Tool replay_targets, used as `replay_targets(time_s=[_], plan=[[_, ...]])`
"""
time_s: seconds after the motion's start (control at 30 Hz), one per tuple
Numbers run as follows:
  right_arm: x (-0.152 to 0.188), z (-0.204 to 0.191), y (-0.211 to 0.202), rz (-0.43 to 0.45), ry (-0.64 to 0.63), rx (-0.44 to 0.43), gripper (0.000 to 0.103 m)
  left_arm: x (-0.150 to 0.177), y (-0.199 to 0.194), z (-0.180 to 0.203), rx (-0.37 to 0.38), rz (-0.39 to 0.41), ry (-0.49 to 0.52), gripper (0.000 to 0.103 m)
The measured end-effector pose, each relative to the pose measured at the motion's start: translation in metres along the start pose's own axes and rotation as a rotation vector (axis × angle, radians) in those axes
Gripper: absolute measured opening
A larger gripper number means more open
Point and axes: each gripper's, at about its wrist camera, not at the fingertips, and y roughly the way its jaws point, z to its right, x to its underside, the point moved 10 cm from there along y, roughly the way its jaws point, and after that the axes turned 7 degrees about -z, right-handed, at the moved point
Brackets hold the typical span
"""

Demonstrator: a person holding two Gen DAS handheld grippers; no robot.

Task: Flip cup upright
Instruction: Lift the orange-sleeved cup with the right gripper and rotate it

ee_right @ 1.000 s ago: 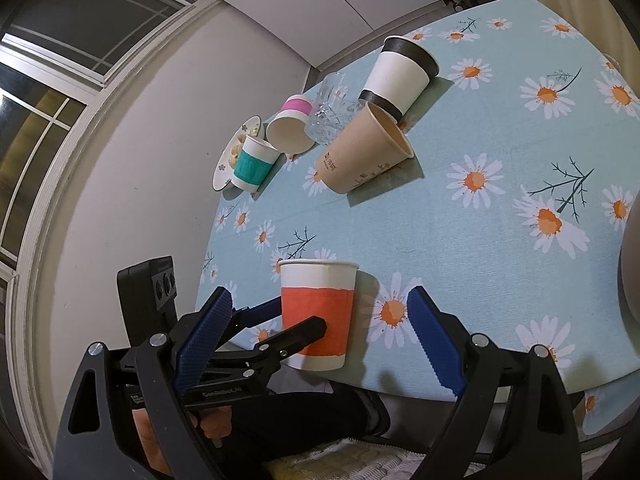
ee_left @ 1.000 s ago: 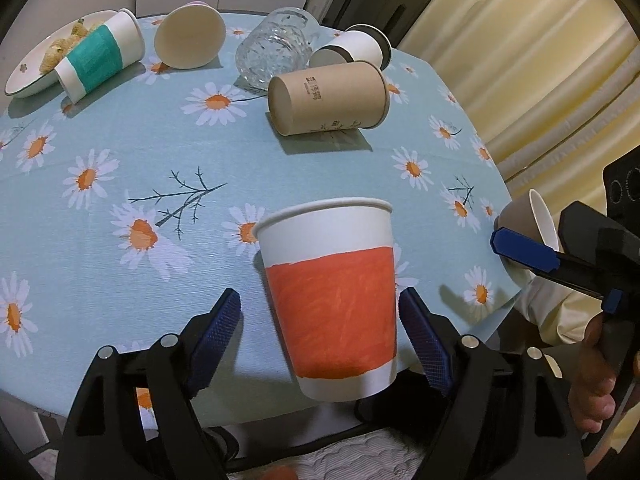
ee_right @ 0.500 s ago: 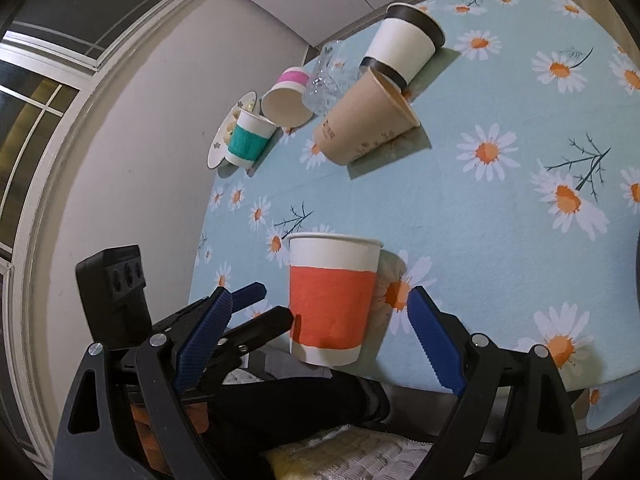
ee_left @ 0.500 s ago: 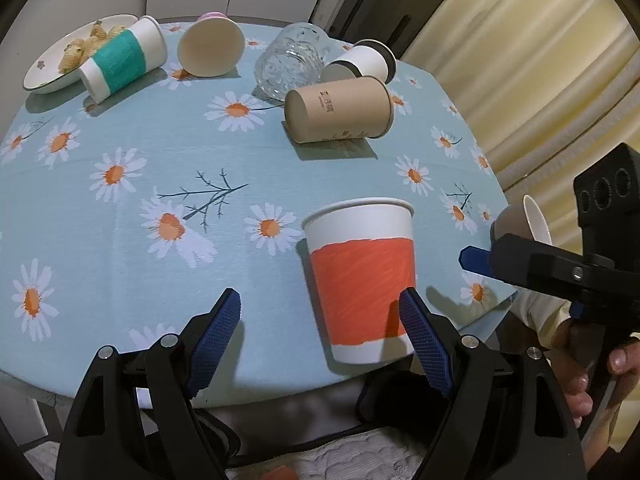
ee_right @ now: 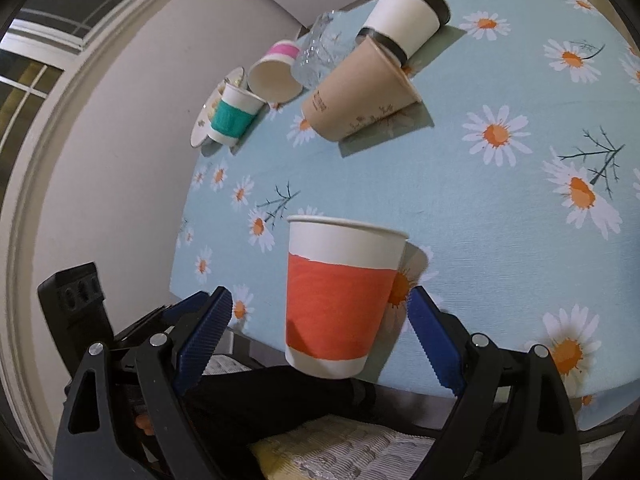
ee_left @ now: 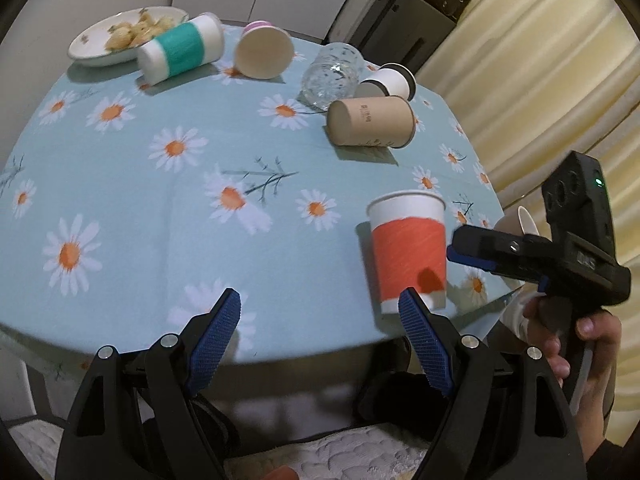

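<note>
A white paper cup with an orange band point(ee_left: 409, 250) stands upright at the near edge of the daisy tablecloth point(ee_left: 168, 208); it also shows in the right wrist view point(ee_right: 340, 296). My left gripper point(ee_left: 320, 328) is open and empty, to the left of the cup and back from the table edge. My right gripper point(ee_right: 320, 332) is open, its blue pads either side of the cup without touching it. It shows in the left wrist view point(ee_left: 480, 250) just right of the cup.
Lying on their sides at the far end: a brown paper cup point(ee_left: 370, 126), a glass tumbler point(ee_left: 330, 76), a black-rimmed white cup point(ee_left: 388, 82), a pink-banded cup point(ee_left: 262, 52), a teal-banded cup point(ee_left: 180, 50). A plate of food point(ee_left: 116, 38) sits far left. Yellow curtains point(ee_left: 540, 60) hang right.
My left gripper has pulled back and swung left, leaving the orange cup standing on the table edge. My right gripper has moved in around the cup.
</note>
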Motion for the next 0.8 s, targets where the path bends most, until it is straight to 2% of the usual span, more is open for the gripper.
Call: replay_targets(time_s=[0.3, 0.4, 0.47, 0.8], plan=[[-0.006, 0.008, 0.02, -0.044, -0.007, 0.078, 0.074, 0.016, -0.005, -0.006, 0.035, 0.016, -0.006, 0.079], [-0.01, 0.012, 0.026, -0.058, 0.001, 0.086, 0.072, 0.017, -0.004, -0.007, 0.051, 0.018, -0.008, 0.079], [-0.013, 0.012, 0.029, -0.065, 0.003, 0.079, 0.067, 0.016, -0.003, -0.009, 0.062, 0.019, -0.012, 0.079], [-0.014, 0.013, 0.027, -0.057, 0.008, 0.074, 0.066, 0.014, -0.004, -0.013, 0.087, 0.023, -0.016, 0.079]])
